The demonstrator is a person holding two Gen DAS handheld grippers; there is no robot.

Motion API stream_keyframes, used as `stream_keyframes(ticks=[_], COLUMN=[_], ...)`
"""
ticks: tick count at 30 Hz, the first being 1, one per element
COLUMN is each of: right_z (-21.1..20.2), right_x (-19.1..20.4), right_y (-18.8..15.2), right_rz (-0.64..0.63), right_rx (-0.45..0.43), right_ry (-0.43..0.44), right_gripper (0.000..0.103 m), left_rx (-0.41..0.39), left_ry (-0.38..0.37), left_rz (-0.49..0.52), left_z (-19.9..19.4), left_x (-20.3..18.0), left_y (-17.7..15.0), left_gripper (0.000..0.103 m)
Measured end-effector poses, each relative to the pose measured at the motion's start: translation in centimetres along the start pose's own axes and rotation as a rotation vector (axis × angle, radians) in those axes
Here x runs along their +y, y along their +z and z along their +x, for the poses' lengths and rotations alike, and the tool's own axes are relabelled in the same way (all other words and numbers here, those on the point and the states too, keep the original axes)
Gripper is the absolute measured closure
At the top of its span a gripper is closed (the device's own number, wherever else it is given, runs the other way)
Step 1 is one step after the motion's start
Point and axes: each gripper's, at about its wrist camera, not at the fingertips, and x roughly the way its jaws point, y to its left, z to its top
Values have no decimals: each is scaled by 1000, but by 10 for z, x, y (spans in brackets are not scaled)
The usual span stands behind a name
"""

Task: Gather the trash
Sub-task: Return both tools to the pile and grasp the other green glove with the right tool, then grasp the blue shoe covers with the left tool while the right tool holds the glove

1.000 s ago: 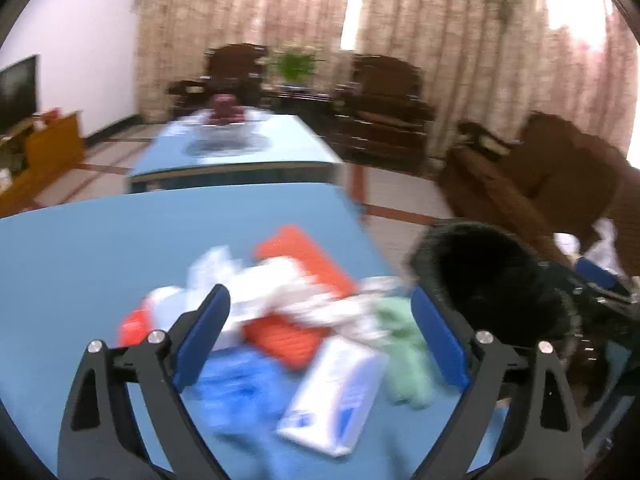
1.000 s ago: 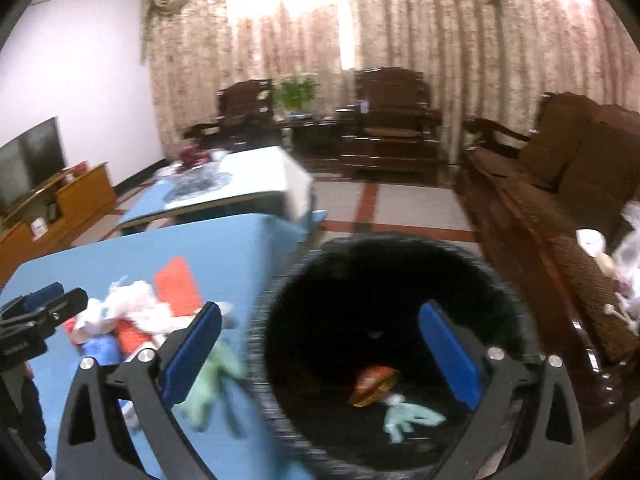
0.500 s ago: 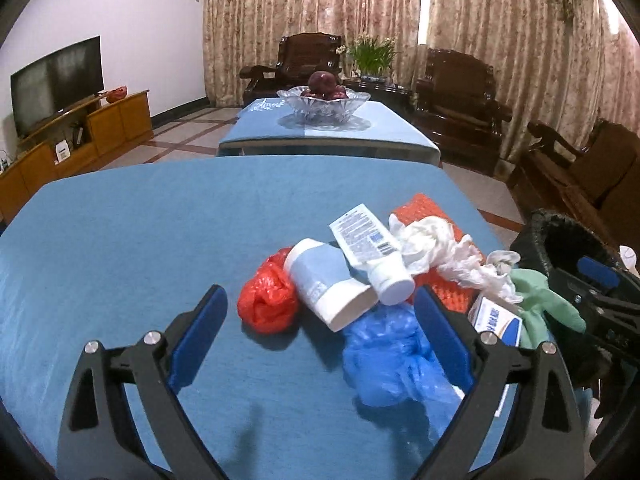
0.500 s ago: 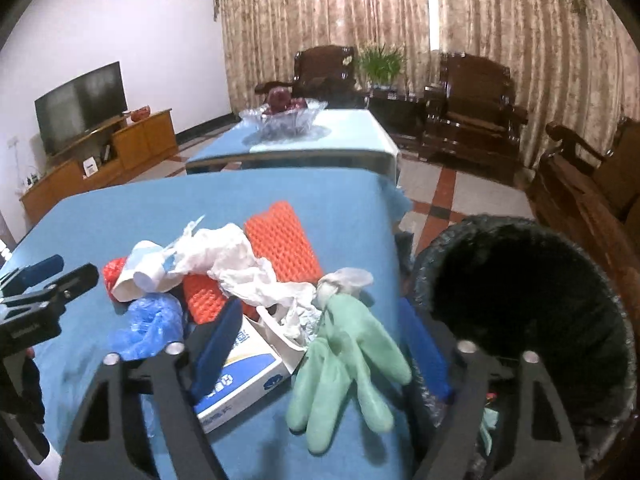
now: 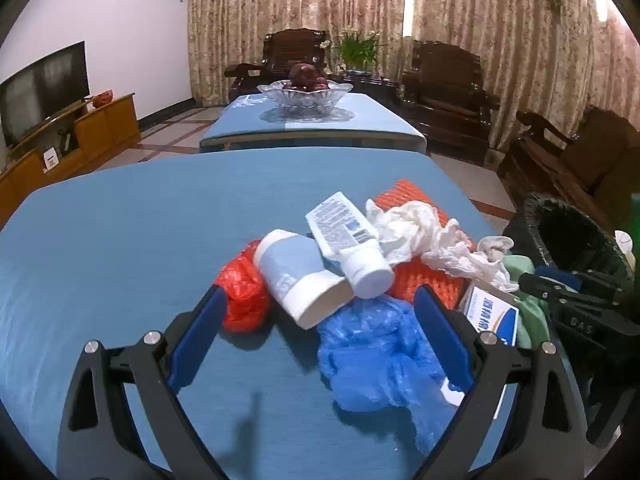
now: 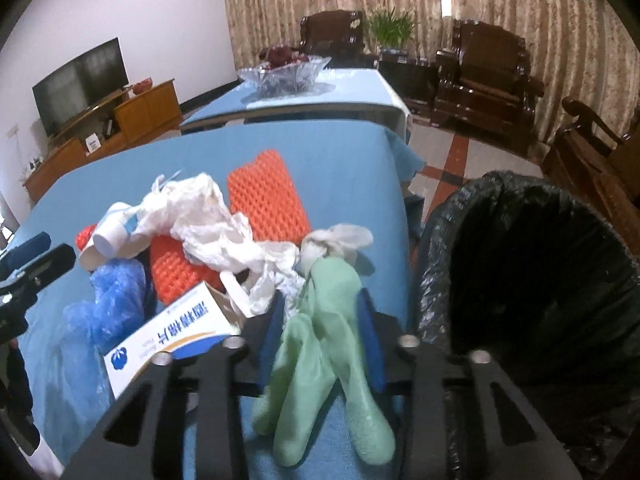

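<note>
A heap of trash lies on the blue table (image 5: 120,232): a red bag (image 5: 242,296), a paper cup (image 5: 296,276), a white tube (image 5: 348,236), orange foam netting (image 6: 264,196), crumpled white plastic (image 6: 208,216), a blue plastic wad (image 5: 376,352) and a small white box (image 6: 176,332). My left gripper (image 5: 318,300) hovers open over the cup and the blue wad, holding nothing. My right gripper (image 6: 320,300) is closing its jaws on a pale green glove (image 6: 324,320), whose fingers hang toward the camera. The black-lined bin (image 6: 540,264) stands just right of the table.
A second blue table with a glass fruit bowl (image 5: 304,96) stands behind. Dark wooden armchairs (image 5: 444,92) line the curtained back wall and right side. A TV on a wooden cabinet (image 5: 44,80) is at the left. Bare blue tabletop lies left of the heap.
My right gripper swung from over the bin to the table's right end, sank, and closed around the green glove. My left gripper moved in closer over the heap, staying open.
</note>
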Motion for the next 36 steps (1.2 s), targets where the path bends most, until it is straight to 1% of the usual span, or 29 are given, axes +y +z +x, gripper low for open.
stream_keyframes(ticks=[1,4,9,14,18,19,20,22,25,28,30,32,33,35,36], right_z=[0,-6,-33,-60,-75,-77,-79,-82,-86,-86,-87,-86,-86,-86,-87], right_x=[-2,-3,-9,-15,-23,-23,-26,-28,-33,-37,-38,-40,-41,-43,-43], right_y=[-1,-3,-4,-2,-4,-4,-3,-5,-7,-8,-9,-10,-10,-10,-10], right_rz=[5,13,44,58,76,76,75,75,84,94,97,99,100,106,108], right_rx=[3,-9,-66,-105,-117,-118,-120,-125,-132,-134,-134,-133,-133,-133,-133], right_ry=[12,40,58,34,24,23,20,17,13,9,9,8,7,5,5], right_gripper=[90,93,95,95,95,95,95,95,95,95,95,95,95,95,95], left_rx=[-1,-3,-7,6,40,47,55,87,100,121,142,170,178,190,193], left_ry=[-3,-11,-42,-104,-162,-169,-175,-188,-188,-189,-194,-204,-209,-229,-235], left_rz=[3,13,31,68,106,113,122,141,165,188,191,176,167,160,166], left_z=[0,-3,-9,-13,-9,-7,-4,4,12,20,25,30,29,26,23], left_x=[-2,-8,-22,-45,-69,-73,-78,-87,-94,-99,-100,-99,-99,-101,-103], left_y=[0,-1,-3,-12,-22,-24,-27,-31,-36,-39,-41,-43,-42,-42,-43], left_gripper=[11,11,11,11,12,13,17,21,22,25,27,33,35,41,42])
